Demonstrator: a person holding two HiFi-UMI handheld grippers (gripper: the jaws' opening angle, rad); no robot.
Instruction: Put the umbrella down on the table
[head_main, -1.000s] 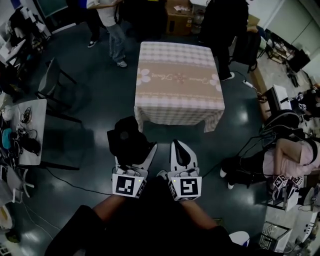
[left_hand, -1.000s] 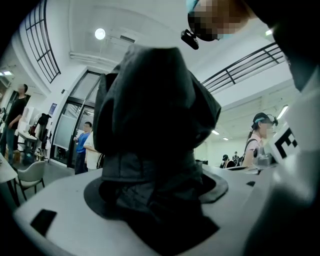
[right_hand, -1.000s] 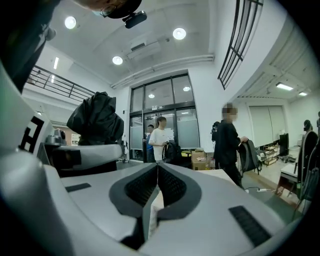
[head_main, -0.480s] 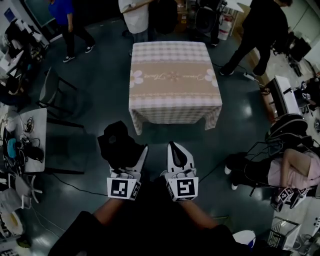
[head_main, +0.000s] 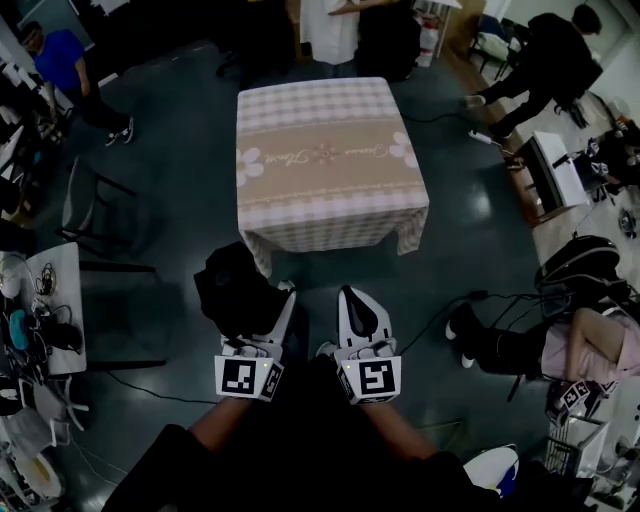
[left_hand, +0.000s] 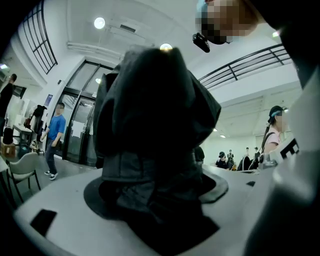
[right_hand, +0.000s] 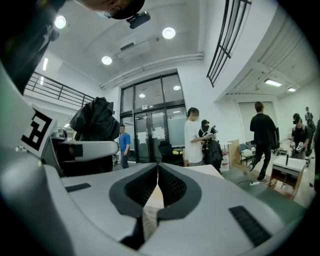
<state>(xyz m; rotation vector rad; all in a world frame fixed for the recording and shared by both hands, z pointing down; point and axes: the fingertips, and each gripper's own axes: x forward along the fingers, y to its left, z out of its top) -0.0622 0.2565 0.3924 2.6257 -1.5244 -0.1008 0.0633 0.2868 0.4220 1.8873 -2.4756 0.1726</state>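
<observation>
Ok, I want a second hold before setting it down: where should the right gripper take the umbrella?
Probably the bunched black folds of the umbrella that bulge beyond the left gripper, which clamps it lower down. The right gripper is shut; it should open and come in from the front.

Umbrella (left_hand: 150, 125) bundle covers left claw (head_main: 268, 312) tips; table (head_main: 325, 150) legs hidden under cloth (head_main: 330, 222).

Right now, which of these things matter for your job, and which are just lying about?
Job:
- black umbrella, clamped in the left gripper
- checked-cloth table, where it goes
- right gripper, jaws shut, empty

Lying about:
- chair
- side desk with cluttered gear
- floor cable
- bystanders beyond the table
</observation>
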